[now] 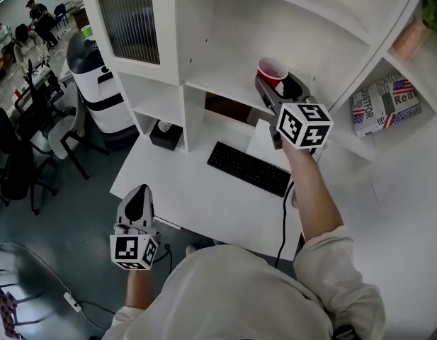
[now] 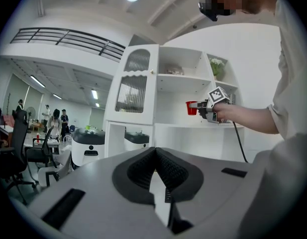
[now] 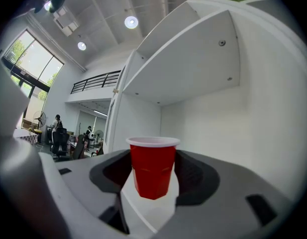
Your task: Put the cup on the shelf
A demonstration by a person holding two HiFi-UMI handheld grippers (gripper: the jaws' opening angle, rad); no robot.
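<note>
cup: red plastic, smooth, glossy | shelf: white, smooth, matt | pads: black, ribbed, matt, rubbery look | keyboard: black matt plastic | door: ribbed glass

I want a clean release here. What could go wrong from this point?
The red cup sits between the pads of the right tool, with its base seemingly just above the shelf board; letting go early may tip it. As the tool backs out, a pad could drag the cup toward the board's front edge, with the keyboard below.
</note>
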